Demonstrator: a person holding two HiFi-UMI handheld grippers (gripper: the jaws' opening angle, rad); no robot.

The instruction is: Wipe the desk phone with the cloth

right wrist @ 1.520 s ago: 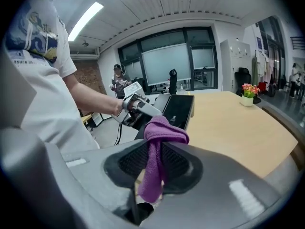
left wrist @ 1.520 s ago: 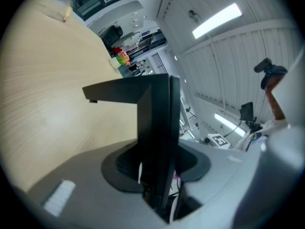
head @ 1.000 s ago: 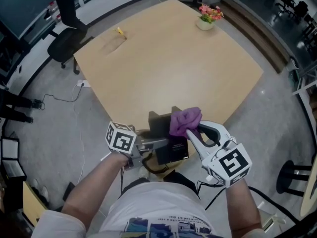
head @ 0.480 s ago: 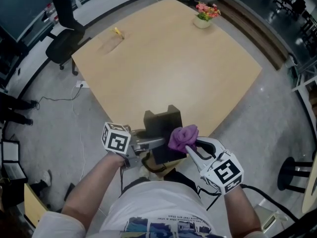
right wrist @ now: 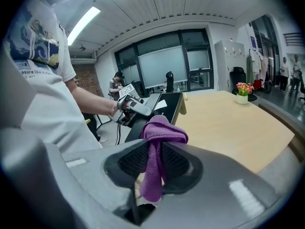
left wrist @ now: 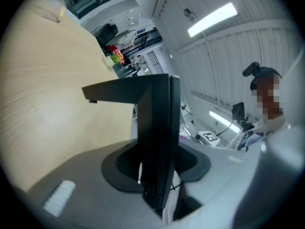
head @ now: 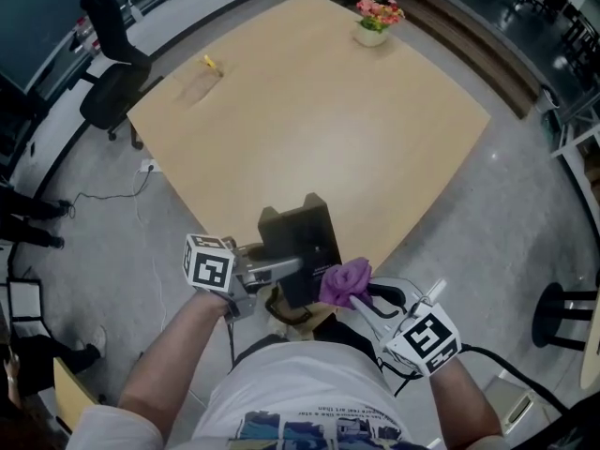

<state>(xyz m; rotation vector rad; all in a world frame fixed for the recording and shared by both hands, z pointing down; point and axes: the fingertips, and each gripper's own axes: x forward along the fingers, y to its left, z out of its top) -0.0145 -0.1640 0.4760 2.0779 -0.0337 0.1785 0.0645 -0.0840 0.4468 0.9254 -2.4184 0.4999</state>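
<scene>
The black desk phone is over the near corner of the wooden table. My left gripper is shut on the phone's left edge. In the left gripper view, the phone stands edge-on between the jaws of that gripper. My right gripper is shut on a bunched purple cloth, which sits at the phone's near right corner. In the right gripper view, the cloth hangs between the jaws of my right gripper, with the phone just beyond it.
A pot of pink flowers stands at the table's far corner and a small yellow object lies at its left corner. A black office chair is on the floor to the left. Cables run beside it.
My right gripper has carried the cloth from the phone's far right part down toward me, to its near right corner. The left gripper has kept its hold on the phone.
</scene>
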